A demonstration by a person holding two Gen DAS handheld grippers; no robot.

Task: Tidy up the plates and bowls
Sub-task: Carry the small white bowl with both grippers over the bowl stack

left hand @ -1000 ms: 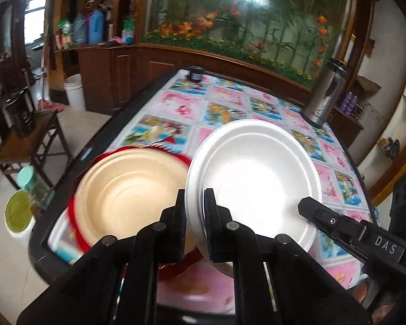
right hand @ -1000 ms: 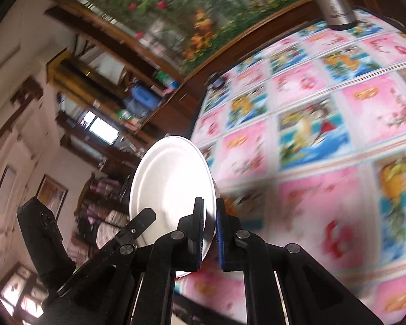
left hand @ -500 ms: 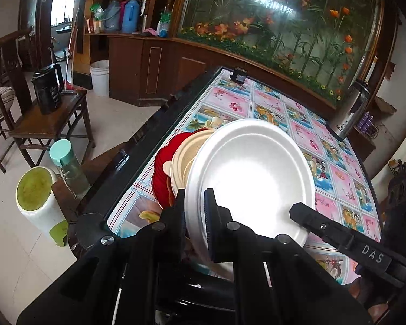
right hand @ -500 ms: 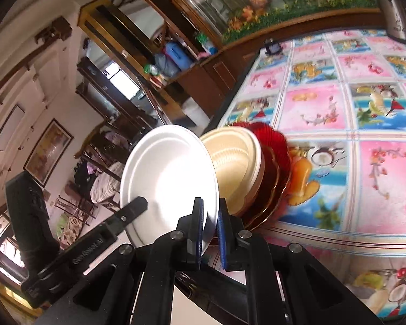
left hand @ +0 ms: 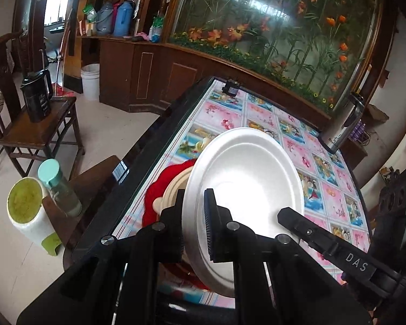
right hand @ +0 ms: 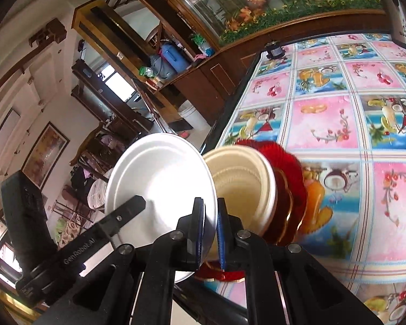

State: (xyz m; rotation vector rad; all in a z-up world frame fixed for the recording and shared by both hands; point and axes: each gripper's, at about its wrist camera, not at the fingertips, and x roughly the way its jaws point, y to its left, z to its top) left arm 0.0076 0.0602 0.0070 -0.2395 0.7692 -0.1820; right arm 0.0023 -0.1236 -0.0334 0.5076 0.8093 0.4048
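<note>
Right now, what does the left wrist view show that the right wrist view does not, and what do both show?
Only the left wrist view shows the wooden chair with a black kettle, and the clear bottle with a mint cap beside a white cup of green liquid.

Only the right wrist view shows the framed painting on the wall.

Both show the round white foam plate, gripped at its rim by the left gripper and the right gripper, and the cream bowl stacked on red plates.

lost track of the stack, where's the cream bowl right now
In the right wrist view the cream bowl sits on the red plates near the table's left edge, just right of the held white plate.
</note>
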